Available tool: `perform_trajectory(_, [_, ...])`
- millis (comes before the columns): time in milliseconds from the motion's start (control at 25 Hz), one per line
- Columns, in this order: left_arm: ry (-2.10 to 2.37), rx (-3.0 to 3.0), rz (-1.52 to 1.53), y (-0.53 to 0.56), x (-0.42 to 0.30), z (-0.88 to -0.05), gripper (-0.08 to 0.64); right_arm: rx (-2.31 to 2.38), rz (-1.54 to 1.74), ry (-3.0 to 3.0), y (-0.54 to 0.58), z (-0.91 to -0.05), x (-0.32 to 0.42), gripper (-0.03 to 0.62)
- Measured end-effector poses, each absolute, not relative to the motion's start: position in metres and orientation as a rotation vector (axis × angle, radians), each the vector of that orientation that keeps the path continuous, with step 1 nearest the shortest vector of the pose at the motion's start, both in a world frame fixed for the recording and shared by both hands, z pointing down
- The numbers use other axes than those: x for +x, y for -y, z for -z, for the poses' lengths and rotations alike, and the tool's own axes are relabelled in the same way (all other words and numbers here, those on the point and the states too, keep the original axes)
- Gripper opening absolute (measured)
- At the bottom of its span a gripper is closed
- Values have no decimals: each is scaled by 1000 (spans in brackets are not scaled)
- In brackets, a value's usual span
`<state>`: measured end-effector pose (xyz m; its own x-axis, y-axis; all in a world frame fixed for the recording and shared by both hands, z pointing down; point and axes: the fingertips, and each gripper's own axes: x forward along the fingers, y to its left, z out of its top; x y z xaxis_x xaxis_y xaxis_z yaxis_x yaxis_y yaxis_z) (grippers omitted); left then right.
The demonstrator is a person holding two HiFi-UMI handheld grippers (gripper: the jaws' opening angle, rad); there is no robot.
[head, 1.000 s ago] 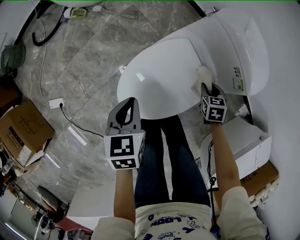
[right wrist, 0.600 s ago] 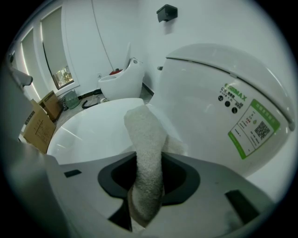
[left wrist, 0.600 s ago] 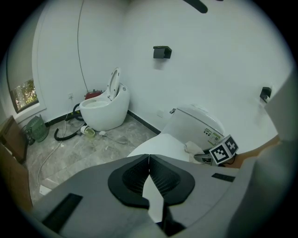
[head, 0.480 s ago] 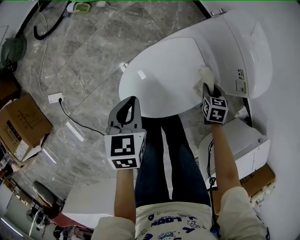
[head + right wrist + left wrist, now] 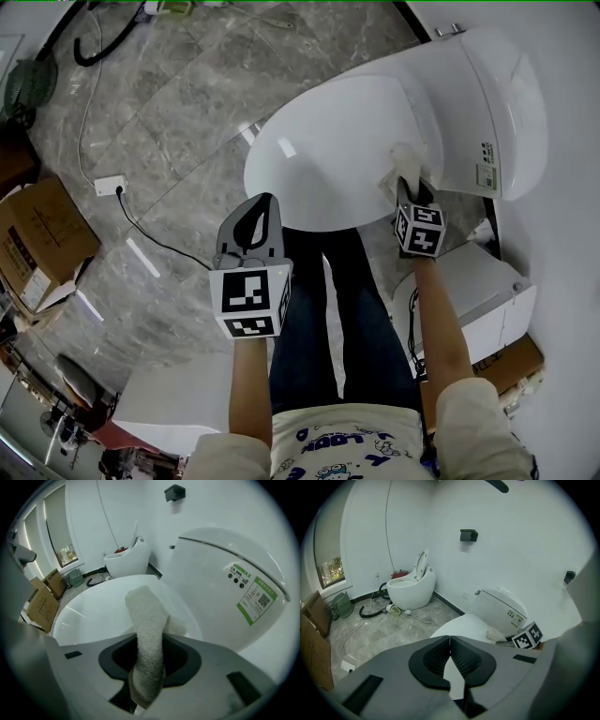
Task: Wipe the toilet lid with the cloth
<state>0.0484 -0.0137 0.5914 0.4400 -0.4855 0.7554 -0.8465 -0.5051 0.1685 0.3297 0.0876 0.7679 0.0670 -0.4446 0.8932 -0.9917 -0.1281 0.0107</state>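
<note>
Right hand-held gripper (image 5: 150,656) pinches the white cloth (image 5: 146,616). The cloth end lies on the toilet lid (image 5: 93,616) just in front of its jaws. Left hand-held gripper (image 5: 450,656) is pressed together, w/ nothing inside. A green-white sticker (image 5: 257,597) w/ QR code is to the right; text too small to read.

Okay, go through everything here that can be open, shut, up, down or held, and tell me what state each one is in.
toilet lid: down, closed.
cloth: pinched in the right gripper, its free end on the lid.
right gripper: shut on the cloth.
left gripper: shut, nothing in it.
second toilet's lid: raised.
</note>
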Motion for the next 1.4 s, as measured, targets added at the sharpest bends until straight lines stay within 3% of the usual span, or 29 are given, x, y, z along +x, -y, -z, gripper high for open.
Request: perform_trajectory(1400, [1334,1962,-774,-7,-91,-604,5,1367,-1019,1646,-100,-782,105,123])
